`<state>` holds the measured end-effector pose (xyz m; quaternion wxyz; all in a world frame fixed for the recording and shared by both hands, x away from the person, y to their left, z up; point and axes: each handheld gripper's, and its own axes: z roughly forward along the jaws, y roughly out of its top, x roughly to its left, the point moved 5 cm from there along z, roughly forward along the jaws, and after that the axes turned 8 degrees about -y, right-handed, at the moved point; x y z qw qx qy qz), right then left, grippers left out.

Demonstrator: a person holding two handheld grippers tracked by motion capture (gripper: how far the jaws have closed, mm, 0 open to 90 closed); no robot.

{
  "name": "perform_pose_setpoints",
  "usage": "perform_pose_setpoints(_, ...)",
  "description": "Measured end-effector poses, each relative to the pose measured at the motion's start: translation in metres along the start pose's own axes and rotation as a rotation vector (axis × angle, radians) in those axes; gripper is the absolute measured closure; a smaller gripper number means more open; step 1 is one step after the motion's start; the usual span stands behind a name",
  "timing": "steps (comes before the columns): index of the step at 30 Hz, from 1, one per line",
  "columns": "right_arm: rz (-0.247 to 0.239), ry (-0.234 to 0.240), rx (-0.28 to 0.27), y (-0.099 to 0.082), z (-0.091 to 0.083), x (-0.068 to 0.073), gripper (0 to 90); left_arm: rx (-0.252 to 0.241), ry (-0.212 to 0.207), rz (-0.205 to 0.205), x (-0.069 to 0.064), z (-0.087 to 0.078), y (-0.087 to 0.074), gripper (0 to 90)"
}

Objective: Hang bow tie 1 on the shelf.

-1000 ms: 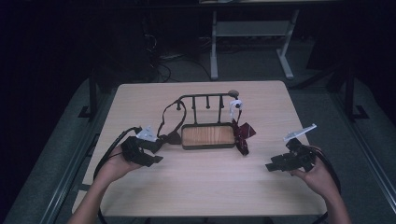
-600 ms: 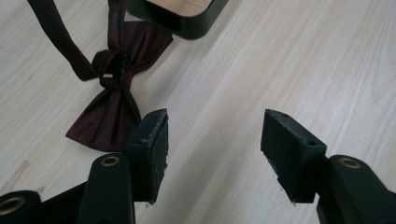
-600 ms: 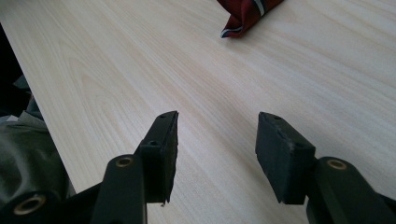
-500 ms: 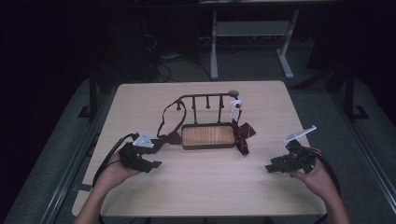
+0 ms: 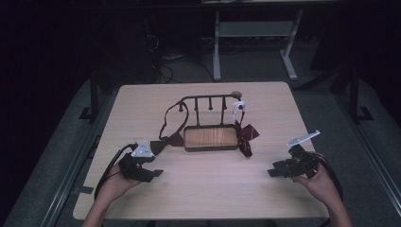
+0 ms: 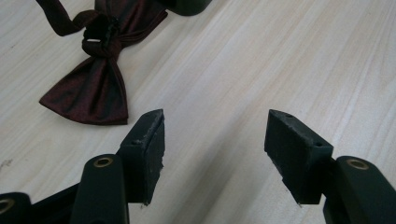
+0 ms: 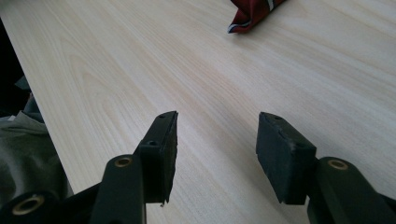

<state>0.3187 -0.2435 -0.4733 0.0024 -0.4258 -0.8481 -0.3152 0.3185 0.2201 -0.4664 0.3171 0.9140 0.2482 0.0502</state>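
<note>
Left gripper (image 6: 215,154) sits low over the pale wood-grain table (image 5: 198,189), jaws spread and just been opening, nothing between them. The dark maroon satin bow tie (image 6: 95,79) lies flat just ahead, its strap running up to the black metal rack with a wooden tray base (image 5: 210,137). Likely step — letting go and backing off: draw straight back, don't snag the strap. Right gripper (image 7: 217,154) also spread, empty; a red patterned bow tie (image 5: 246,135) rests against the rack's right end. Room dark — grey floor, desk legs behind
</note>
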Motion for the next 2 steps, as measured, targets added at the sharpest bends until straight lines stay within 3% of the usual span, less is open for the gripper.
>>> perform_pose_setpoints(2,-0.002,-0.002,-0.005,0.0003,-0.0003,0.0004,48.1,-0.008,0.0,0.004,-0.0027,0.001,-0.0018,38.1)
